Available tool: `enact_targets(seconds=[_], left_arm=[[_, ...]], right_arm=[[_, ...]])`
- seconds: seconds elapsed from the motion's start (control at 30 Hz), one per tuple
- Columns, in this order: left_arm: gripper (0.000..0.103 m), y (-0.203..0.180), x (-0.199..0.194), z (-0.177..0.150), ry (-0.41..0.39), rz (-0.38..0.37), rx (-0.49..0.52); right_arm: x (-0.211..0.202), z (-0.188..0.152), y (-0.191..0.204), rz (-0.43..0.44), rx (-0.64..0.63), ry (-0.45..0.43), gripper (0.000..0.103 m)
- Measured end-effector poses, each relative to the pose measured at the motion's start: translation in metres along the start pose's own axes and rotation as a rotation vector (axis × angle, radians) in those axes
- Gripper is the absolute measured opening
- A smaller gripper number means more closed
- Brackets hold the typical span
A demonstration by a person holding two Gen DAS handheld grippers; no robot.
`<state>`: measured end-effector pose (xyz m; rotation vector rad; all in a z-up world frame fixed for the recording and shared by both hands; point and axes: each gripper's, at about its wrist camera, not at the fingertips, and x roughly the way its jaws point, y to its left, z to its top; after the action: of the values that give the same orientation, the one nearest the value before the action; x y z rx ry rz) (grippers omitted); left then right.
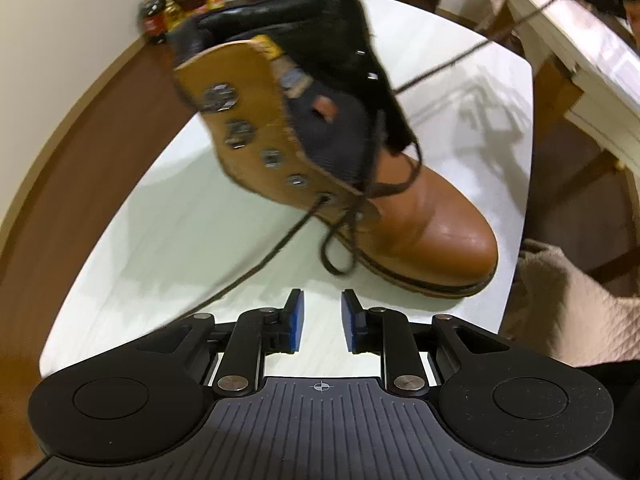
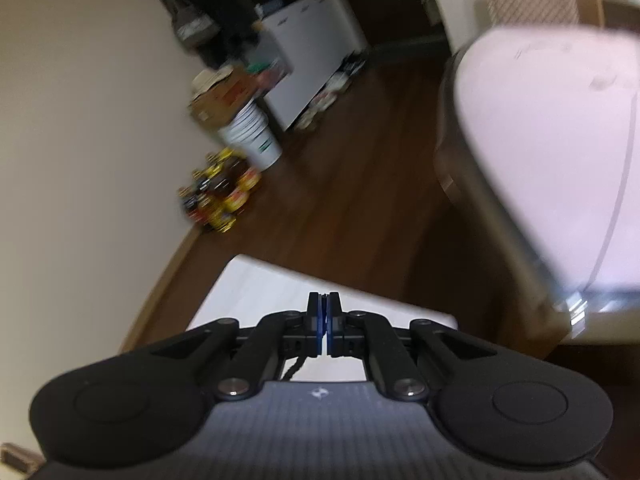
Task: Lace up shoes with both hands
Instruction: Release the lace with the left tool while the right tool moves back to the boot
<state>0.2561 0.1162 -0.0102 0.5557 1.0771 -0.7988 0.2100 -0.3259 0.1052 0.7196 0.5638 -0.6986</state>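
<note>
A tan leather boot (image 1: 420,216) with a black collar and metal eyelets stands tilted on the white table (image 1: 160,240). One end of its dark lace (image 1: 280,248) leaves a low eyelet and trails down to the left over the table. The other strand (image 1: 460,60) runs taut up to the right, out of the boot's top. My left gripper (image 1: 322,320) is open just in front of the toe, with nothing between its blue pads. My right gripper (image 2: 325,320) is raised over the table's far edge, pads pressed together. A piece of dark lace (image 2: 294,368) shows just under them.
Bottles (image 2: 220,196) and a white bucket (image 2: 252,140) stand on the wooden floor by the wall. White furniture (image 1: 580,40) is close on the right, with a quilted beige cloth (image 1: 568,300) below it. A large pale rounded object (image 2: 560,140) fills the right wrist view's right side.
</note>
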Motion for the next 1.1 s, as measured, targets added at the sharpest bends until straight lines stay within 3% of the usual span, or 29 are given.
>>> enact_targets(seconds=[0.13,0.4,0.5,0.57,0.67,0.73,0.83,0.97,1.1], left_arm=[[0.022,-0.001,-0.006,0.000,-0.026,0.047,0.031],[0.022,0.012,-0.006,0.003,-0.031,0.113,0.042],[0.022,0.012,-0.012,0.001,-0.044,0.108,0.025],[0.022,0.012,-0.019,-0.002,-0.056,0.089,0.007],[0.022,0.010,-0.030,-0.007,-0.077,0.069,0.018],[0.022,0.010,-0.039,-0.012,-0.096,0.051,0.036],[0.022,0.011,-0.050,-0.023,-0.122,0.017,0.090],[0.022,0.014,-0.059,-0.043,-0.145,-0.020,0.164],[0.022,0.018,-0.062,-0.059,-0.161,-0.079,0.202]], right_arm=[[-0.015,0.000,-0.018,-0.047,-0.030,-0.042,0.003],[-0.056,0.039,-0.027,-0.101,-0.057,-0.204,0.002],[-0.055,0.045,-0.024,-0.064,-0.040,-0.200,0.002],[-0.050,0.038,-0.017,0.033,0.001,-0.160,0.002],[-0.039,0.013,0.013,0.205,0.007,-0.054,0.003],[-0.030,-0.014,0.050,0.322,-0.066,0.019,0.003],[-0.021,-0.079,0.135,0.487,-0.336,0.144,0.003],[-0.007,-0.165,0.214,0.585,-0.626,0.292,0.003],[0.004,-0.243,0.264,0.605,-0.819,0.376,0.003]])
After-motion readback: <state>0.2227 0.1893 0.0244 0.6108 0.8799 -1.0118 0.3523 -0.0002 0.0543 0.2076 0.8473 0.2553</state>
